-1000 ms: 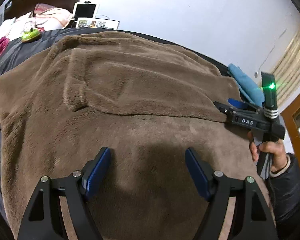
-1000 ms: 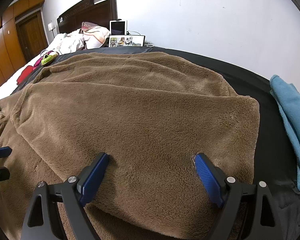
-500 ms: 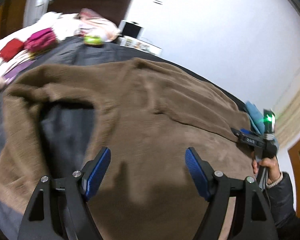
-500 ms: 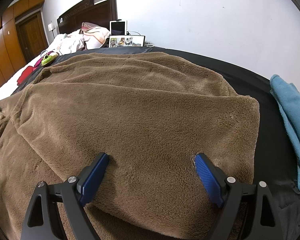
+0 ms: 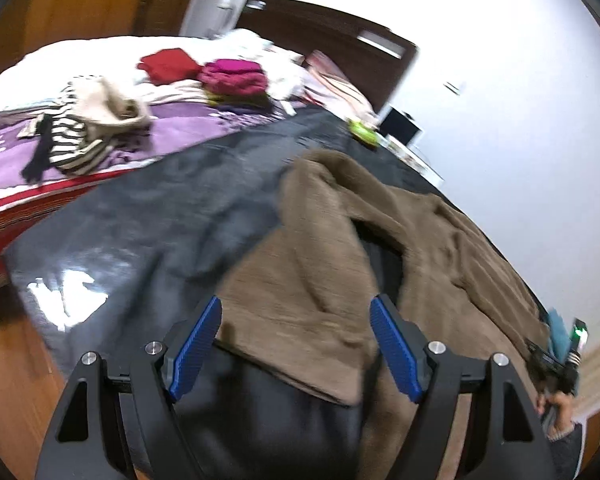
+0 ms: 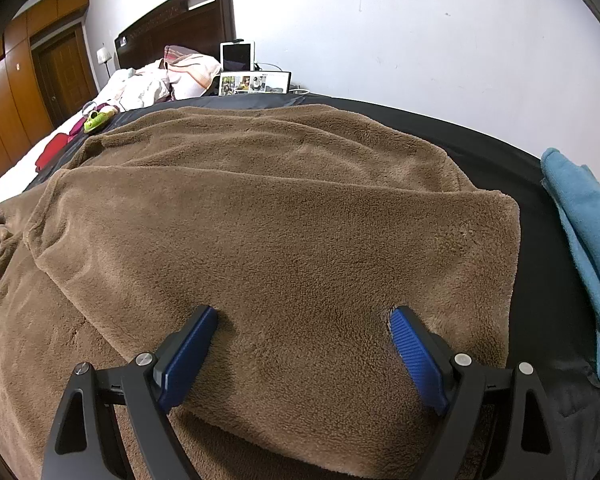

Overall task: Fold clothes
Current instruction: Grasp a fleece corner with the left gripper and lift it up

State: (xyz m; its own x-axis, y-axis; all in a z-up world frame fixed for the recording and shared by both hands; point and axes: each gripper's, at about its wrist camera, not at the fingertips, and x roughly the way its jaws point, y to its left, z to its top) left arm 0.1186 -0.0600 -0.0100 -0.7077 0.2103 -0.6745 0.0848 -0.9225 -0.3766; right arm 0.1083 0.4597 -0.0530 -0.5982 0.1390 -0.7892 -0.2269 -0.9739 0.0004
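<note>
Fluffy brown robe lies folded over across the frame's centre on smooth dark sheet; right gripper wide, seemingly pressing its pile; left gripper wide, empty

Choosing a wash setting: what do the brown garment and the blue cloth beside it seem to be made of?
Brown garment: looks like thick plush fleece, matte, with a short fuzzy pile that dents. Blue cloth: looks like fleece or terry, matte with a soft nap; the weave cannot be made out.

Fuzzy brown fleece garment on glossy dark bedcover.
</note>
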